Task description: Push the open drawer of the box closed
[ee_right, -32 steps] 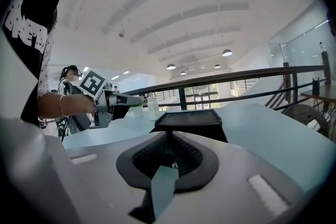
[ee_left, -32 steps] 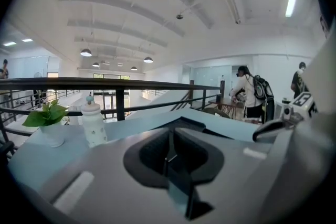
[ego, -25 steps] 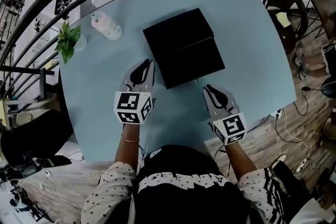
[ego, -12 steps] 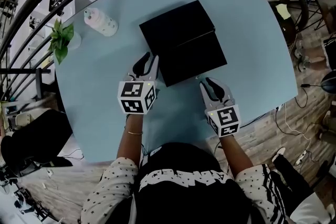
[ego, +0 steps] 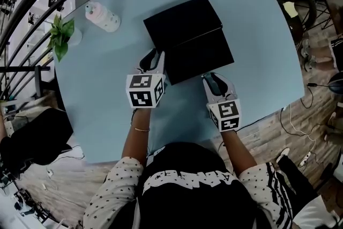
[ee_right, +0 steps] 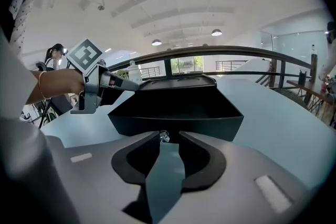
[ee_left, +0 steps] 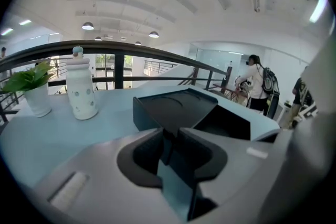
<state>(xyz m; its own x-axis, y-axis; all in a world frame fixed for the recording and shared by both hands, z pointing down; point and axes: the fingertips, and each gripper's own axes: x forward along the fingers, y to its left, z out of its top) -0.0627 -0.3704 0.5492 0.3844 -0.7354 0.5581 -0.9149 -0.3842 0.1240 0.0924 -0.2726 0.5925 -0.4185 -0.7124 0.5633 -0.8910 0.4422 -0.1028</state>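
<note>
1. Since 1.0 s ago, both claws have moved forward across the desk (ego: 262,35) up to the black box (ego: 182,21). Before, they lay short of it.
2. The box sits mid-desk. Its drawer (ego: 202,56) stands pulled out toward the person.
3. Left claw (ego: 153,56): jaws pressed nearly together with nothing between them, and the tips just beside the drawer's left front corner.
4. Right claw (ego: 210,78): jaws drawn close with only a narrow slit between. The tips are at the drawer front, right by a small clear knob (ee_right: 164,137). Contact cannot be told.
5. A white bottle (ego: 103,16) and a potted plant (ego: 60,35) stand at the desk's far left, well apart from the box.
</note>
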